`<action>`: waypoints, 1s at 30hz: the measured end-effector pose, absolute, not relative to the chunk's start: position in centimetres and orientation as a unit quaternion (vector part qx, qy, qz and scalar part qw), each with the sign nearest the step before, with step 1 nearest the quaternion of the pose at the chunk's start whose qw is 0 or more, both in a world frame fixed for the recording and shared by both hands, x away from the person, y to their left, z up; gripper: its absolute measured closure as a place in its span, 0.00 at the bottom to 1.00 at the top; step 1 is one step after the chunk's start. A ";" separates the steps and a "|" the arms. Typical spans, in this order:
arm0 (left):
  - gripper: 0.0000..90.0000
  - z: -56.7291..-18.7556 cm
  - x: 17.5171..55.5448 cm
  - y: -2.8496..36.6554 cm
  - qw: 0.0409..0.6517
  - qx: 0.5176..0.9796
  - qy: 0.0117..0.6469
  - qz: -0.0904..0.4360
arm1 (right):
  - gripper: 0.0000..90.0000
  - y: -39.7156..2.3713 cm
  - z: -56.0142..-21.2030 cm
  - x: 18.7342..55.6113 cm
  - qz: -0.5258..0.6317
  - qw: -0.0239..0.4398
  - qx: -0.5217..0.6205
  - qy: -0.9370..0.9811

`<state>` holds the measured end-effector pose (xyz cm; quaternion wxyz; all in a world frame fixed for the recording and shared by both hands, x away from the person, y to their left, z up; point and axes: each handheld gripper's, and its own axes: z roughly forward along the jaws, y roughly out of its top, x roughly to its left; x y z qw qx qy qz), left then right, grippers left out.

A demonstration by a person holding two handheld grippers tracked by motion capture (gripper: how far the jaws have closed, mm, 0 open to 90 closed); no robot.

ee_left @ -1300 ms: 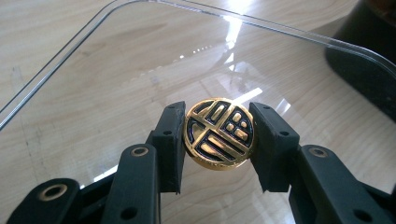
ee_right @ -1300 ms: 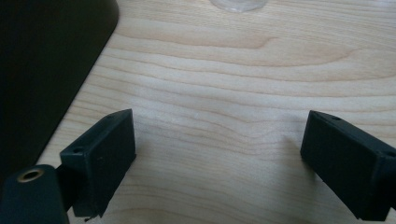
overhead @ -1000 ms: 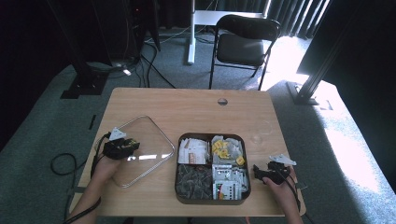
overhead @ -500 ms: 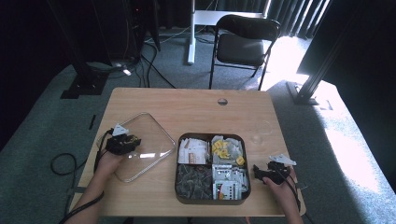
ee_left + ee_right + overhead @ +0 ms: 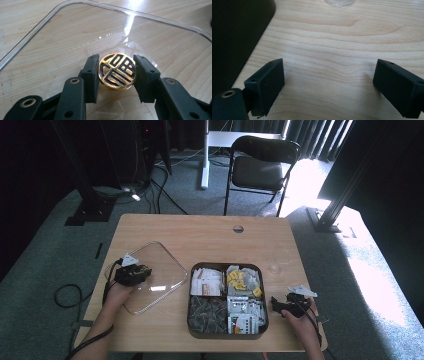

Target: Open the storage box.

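Grey carpet, a folding chair (image 5: 262, 167) and dark stands surround a pale wooden table (image 5: 200, 232), lit from the right by strong daylight. On the table's near half sits a dark divided tray (image 5: 227, 301) with four compartments: white packets at back left, yellow-marked packets at back right, dark wrapped pieces at front left, and white-and-green sachets at front right.

To the tray's left lies its clear lid (image 5: 152, 275), flat on the wood, apparently set aside so the compartments stay open for access. The left gripper (image 5: 132, 274) sits over the lid's left part, and its jaws are clamped on the round gold-and-black knob (image 5: 117, 71) at the lid's middle. In the left gripper view the two black pads press the knob from opposite sides, with the lid's transparent rim (image 5: 37, 30) curving around behind. Gripping by the knob makes sense: the lid is thin and slick, and the knob is its one raised handle.

The right gripper (image 5: 291, 306) rests just beside the tray's right edge, near the table's front corner. Its jaws stand wide apart with bare wood between them, seemingly parked out of the way while the left hand (image 5: 117, 295) handles the lid.
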<state>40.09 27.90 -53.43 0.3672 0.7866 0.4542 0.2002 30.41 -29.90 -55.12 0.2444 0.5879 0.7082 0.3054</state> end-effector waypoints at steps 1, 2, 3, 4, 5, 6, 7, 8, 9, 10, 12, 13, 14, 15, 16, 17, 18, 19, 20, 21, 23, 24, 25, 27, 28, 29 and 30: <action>0.65 -53.5 40.1 27.9 0.368 0.786 0.454 0.199 | 0.11 -29.9 -55.1 30.4 0.305 0.244 0.588 0.708; 0.65 -53.5 40.2 28.0 0.371 0.785 0.456 0.196 | 0.11 -29.9 -55.1 30.4 0.305 0.244 0.588 0.708; 0.65 -53.5 40.2 28.0 0.372 0.785 0.456 0.194 | 0.11 -29.9 -55.1 30.4 0.305 0.244 0.588 0.708; 0.65 -53.5 40.2 28.0 0.373 0.784 0.456 0.193 | 0.11 -29.9 -55.1 30.4 0.305 0.244 0.588 0.708; 0.65 -53.5 40.2 28.2 0.377 0.783 0.460 0.183 | 0.11 -29.9 -55.1 30.4 0.305 0.245 0.588 0.708; 0.62 -53.4 40.2 28.3 0.383 0.779 0.461 0.182 | 0.11 -29.9 -55.1 30.4 0.305 0.244 0.588 0.708; 0.54 -53.2 40.2 28.4 0.387 0.774 0.466 0.183 | 0.11 -29.9 -55.1 30.4 0.305 0.244 0.588 0.708; 0.50 -53.0 40.1 28.6 0.391 0.771 0.470 0.177 | 0.11 -29.9 -55.1 30.4 0.305 0.244 0.588 0.708; 0.50 -52.8 39.9 28.7 0.397 0.766 0.475 0.174 | 0.11 -29.9 -55.1 30.4 0.305 0.244 0.588 0.708; 0.43 -52.7 39.8 28.8 0.400 0.765 0.477 0.166 | 0.11 -29.9 -55.1 30.4 0.305 0.244 0.588 0.708; 0.40 -52.7 39.5 28.9 0.402 0.764 0.476 0.167 | 0.11 -29.9 -55.1 30.4 0.305 0.244 0.588 0.708; 0.38 -52.7 39.4 28.9 0.401 0.765 0.476 0.166 | 0.11 -29.9 -55.1 30.4 0.305 0.244 0.588 0.708; 0.38 -52.7 39.3 29.0 0.402 0.764 0.478 0.163 | 0.11 -29.9 -55.1 30.4 0.305 0.245 0.588 0.708; 0.36 -52.7 39.2 29.0 0.402 0.764 0.479 0.162 | 0.11 -29.9 -55.1 30.4 0.305 0.244 0.588 0.708; 0.32 -52.7 39.1 28.9 0.402 0.767 0.475 0.156 | 0.11 -29.9 -55.1 30.4 0.305 0.244 0.588 0.708; 0.31 -52.7 39.0 28.9 0.400 0.770 0.473 0.153 | 0.11 -29.9 -55.1 30.4 0.305 0.244 0.588 0.708; 0.29 -52.7 38.8 28.7 0.398 0.773 0.468 0.158 | 0.11 -29.9 -55.1 30.4 0.305 0.244 0.588 0.708; 0.26 -52.7 38.6 28.6 0.399 0.774 0.466 0.158 | 0.11 -29.9 -55.1 30.4 0.305 0.244 0.588 0.708; 0.23 -52.8 38.5 28.6 0.398 0.775 0.465 0.154 | 0.11 -29.9 -55.1 30.4 0.305 0.244 0.588 0.708; 0.21 -52.8 38.3 28.4 0.396 0.777 0.464 0.156 | 0.11 -29.9 -55.1 30.4 0.305 0.244 0.588 0.708; 0.20 -52.9 38.1 28.3 0.393 0.783 0.458 0.149 | 0.11 -29.9 -55.1 30.4 0.305 0.244 0.588 0.708; 0.19 -53.0 37.9 28.2 0.390 0.787 0.455 0.146 | 0.11 -29.9 -55.1 30.4 0.305 0.245 0.588 0.708; 0.15 -53.0 37.8 28.2 0.387 0.791 0.451 0.143 | 0.11 -29.9 -55.1 30.4 0.305 0.245 0.588 0.708; 0.13 -53.1 37.5 28.0 0.386 0.796 0.445 0.136 | 0.11 -29.9 -55.1 30.4 0.305 0.245 0.588 0.708; 0.10 -53.1 37.4 27.9 0.387 0.797 0.443 0.136 | 0.11 -29.9 -55.1 30.4 0.305 0.245 0.588 0.708; 0.10 -53.1 37.2 27.8 0.387 0.800 0.440 0.133 | 0.11 -29.9 -55.1 30.4 0.305 0.245 0.588 0.708; 0.10 -53.1 37.1 27.7 0.385 0.802 0.436 0.133 | 0.11 -29.9 -55.1 30.4 0.305 0.244 0.588 0.708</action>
